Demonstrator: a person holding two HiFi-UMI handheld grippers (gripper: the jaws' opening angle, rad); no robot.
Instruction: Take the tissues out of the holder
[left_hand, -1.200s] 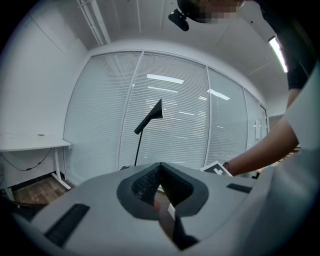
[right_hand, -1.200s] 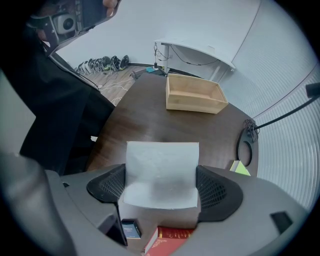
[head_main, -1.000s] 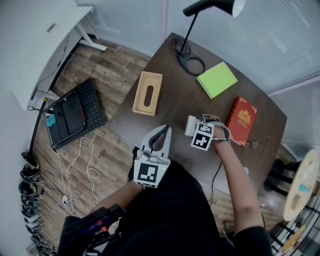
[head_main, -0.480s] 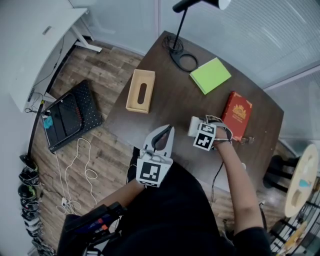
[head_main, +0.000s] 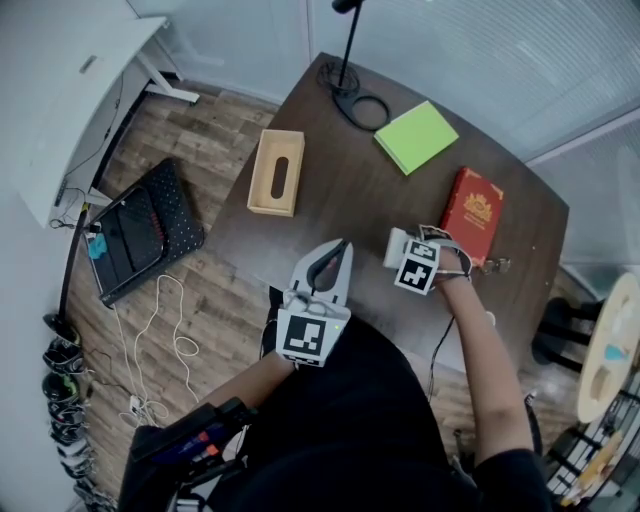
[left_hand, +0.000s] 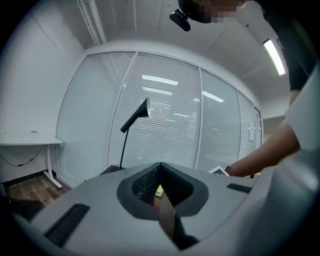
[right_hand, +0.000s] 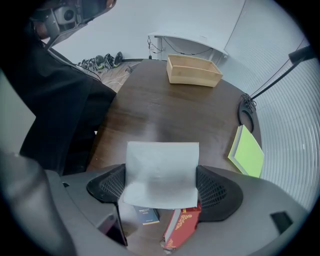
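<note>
Little has moved: right hand-held gripper (right_hand: 161, 190) stays clamped on the tissues (head_main: 394, 247) above the table (head_main: 340, 205), well apart from the holder (head_main: 276, 172). Left hand-held gripper (head_main: 340, 250) closed, empty. Tissues judged soft, light; hold mid-stack.

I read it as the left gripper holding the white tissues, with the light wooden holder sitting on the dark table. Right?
Wrong gripper: the white tissues sit between the fingers of the right gripper, as the right gripper view shows; the left gripper is shut on nothing. The light wooden holder does sit on the dark table.
</note>
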